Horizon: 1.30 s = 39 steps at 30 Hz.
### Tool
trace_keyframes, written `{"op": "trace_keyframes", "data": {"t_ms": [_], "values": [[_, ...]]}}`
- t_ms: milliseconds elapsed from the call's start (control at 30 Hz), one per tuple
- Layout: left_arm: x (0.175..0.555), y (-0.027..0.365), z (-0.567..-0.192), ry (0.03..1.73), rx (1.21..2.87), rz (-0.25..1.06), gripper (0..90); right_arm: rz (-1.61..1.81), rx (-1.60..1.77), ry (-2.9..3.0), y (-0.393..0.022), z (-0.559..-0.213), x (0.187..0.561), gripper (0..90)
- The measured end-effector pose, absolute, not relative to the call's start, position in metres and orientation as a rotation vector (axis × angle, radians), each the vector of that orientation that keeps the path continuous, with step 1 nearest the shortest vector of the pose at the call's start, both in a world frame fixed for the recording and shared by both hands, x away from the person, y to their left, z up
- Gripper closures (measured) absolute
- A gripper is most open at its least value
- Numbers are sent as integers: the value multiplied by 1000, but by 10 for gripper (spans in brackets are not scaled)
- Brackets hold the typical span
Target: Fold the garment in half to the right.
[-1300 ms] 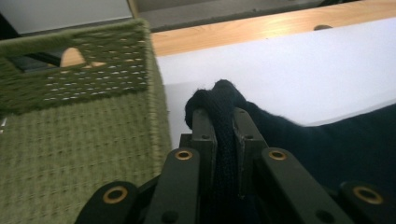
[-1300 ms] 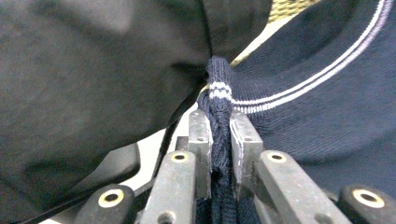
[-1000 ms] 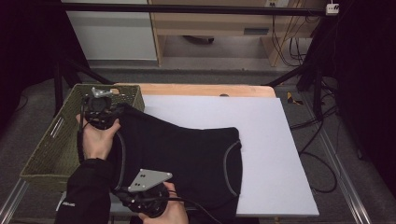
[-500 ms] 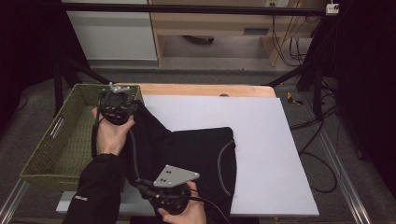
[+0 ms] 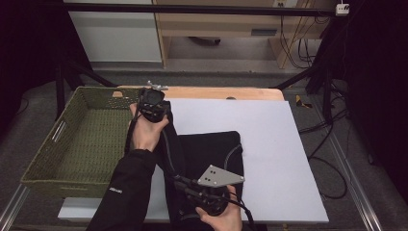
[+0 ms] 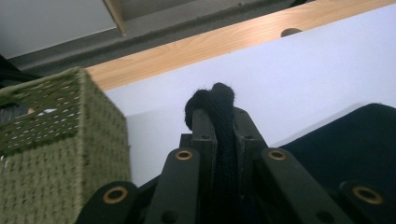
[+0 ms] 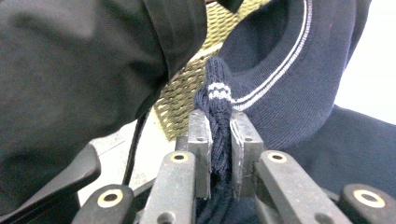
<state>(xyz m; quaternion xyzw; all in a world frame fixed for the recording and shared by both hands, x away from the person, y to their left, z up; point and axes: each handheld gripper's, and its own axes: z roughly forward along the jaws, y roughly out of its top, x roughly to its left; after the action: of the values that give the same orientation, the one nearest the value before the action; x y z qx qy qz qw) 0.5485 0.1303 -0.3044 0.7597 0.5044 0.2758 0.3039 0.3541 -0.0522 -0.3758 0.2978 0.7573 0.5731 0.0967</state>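
Dark navy sweater (image 5: 211, 154) lies partly folded on the white board (image 5: 269, 144) in the high view, its left side doubled over toward the middle. The left gripper (image 5: 153, 107) sits at the far edge by the green woven basket (image 5: 72, 139), the right gripper (image 5: 211, 199) at the near edge, and the folded edge runs between them.

Left gripper view: both jaws are clamped on a bunched edge of the knit (image 6: 215, 109), a tuft poking out above the tips, with the basket corner (image 6: 56, 135) just beside and the wooden table edge (image 6: 224, 44) behind.

Right gripper view: same deal, jaws squeezed tight on a bunch of the hem (image 7: 215, 116) with its 2 pale stripes, and a dark sleeve (image 7: 84, 60) of the person's other arm close on the left.

Looks to me like a folding job, mid-fold of 1 side. Next move probably calls for laying that edge down flat and even, then letting go with both together so it doesn't spring back.
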Motion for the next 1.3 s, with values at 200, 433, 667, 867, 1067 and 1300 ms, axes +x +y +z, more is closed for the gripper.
{"op": "trace_keyframes", "data": {"t_ms": [200, 433, 667, 867, 1067, 1300], "values": [[556, 101, -313, 1305, 2049, 706, 820, 1698, 935, 2204, -73, -382, 349, 813], [568, 63, -329, 1271, 2108, 663, 819, 1679, 1026, 2177, -97, -396, 349, 811], [575, 28, -349, 1232, 2169, 613, 818, 1668, 1088, 2165, -113, -408, 344, 810], [578, 2, -362, 1205, 2204, 580, 816, 1653, 1143, 2143, -126, -417, 342, 807], [581, -14, -375, 1186, 2224, 538, 812, 1633, 1189, 2127, -136, -425, 340, 805], [582, -31, -389, 1175, 2246, 511, 811, 1591, 1224, 2129, -144, -432, 338, 805]]}}
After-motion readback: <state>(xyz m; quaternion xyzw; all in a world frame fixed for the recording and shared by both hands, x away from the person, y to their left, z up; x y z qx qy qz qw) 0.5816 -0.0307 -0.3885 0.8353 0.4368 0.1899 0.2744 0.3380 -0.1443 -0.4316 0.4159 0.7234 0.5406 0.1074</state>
